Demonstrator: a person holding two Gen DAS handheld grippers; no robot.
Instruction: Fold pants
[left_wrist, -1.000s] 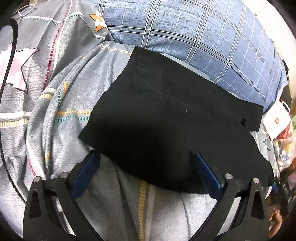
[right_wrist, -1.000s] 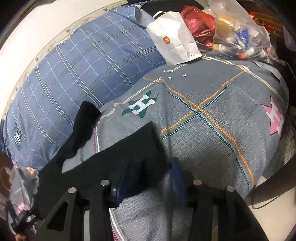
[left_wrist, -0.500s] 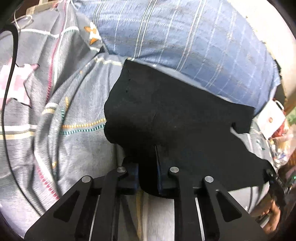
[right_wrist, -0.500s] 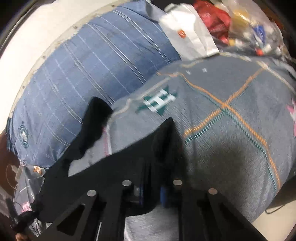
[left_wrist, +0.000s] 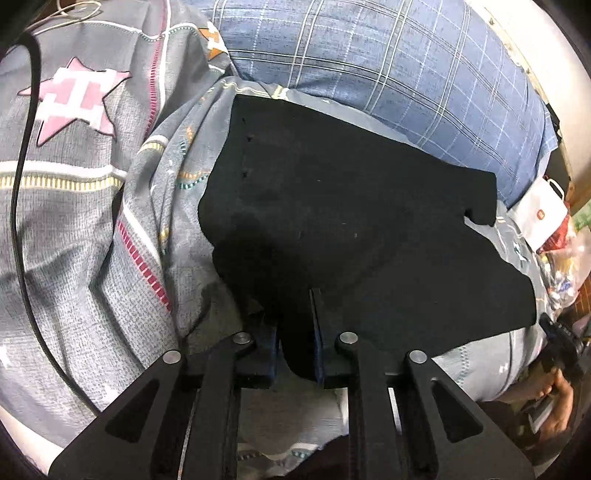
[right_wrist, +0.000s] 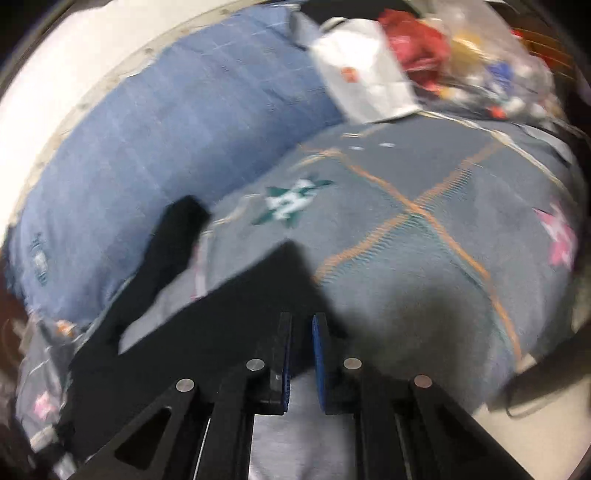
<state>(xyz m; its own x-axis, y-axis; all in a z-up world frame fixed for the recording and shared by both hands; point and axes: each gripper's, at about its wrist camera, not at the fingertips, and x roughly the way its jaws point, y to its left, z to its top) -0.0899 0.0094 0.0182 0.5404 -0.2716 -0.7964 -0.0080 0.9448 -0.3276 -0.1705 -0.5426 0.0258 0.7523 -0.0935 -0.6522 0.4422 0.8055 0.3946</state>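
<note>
The black pants (left_wrist: 351, 221) lie spread on a grey patterned quilt (left_wrist: 74, 221). My left gripper (left_wrist: 295, 314) is shut on the near edge of the pants, bunching the cloth between its blue pads. In the blurred right wrist view the pants (right_wrist: 229, 306) run off to the left, one leg (right_wrist: 173, 236) lying against the blue pillow. My right gripper (right_wrist: 301, 325) is shut on a raised corner of the pants.
A large blue plaid pillow (left_wrist: 406, 74) lies behind the pants. A black cable (left_wrist: 22, 184) crosses the quilt at left. A white paper bag (right_wrist: 365, 77) and plastic bags of clutter (right_wrist: 480, 66) sit at the far right. The quilt (right_wrist: 443, 240) extends to the right.
Both grippers went from open to shut on the near edge of the pants. The cloth has bunched up and lifted at each grip, and the right view is now blurred by motion.
</note>
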